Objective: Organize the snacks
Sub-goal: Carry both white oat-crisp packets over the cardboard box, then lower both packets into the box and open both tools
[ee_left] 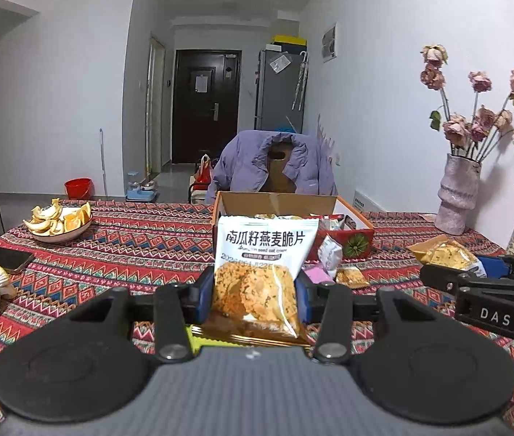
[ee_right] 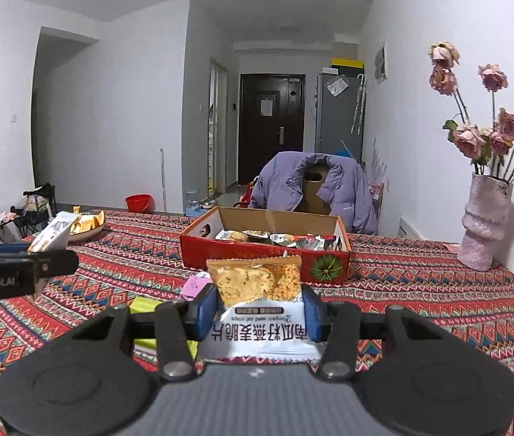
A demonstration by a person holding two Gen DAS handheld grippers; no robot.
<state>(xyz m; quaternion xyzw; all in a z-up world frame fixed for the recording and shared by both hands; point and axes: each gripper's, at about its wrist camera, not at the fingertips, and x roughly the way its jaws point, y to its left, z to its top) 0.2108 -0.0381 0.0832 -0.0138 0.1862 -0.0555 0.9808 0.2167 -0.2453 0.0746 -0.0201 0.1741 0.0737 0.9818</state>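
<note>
- Left wrist view: my left gripper (ee_left: 255, 303) pinches an upright crisp packet (ee_left: 262, 272) above the table (ee_left: 130, 247).
- Right gripper (ee_right: 258, 314) clamps a second packet (ee_right: 257, 301), inverted.
- I should carry both over the red box (ee_right: 257, 259) wall, then release inside.

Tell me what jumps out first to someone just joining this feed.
Each gripper grips an oat crisp packet dead centre: the left gripper holds one upright, the right gripper holds one upside down. Behind them the red snack box sits open on the patterned tablecloth.
</note>
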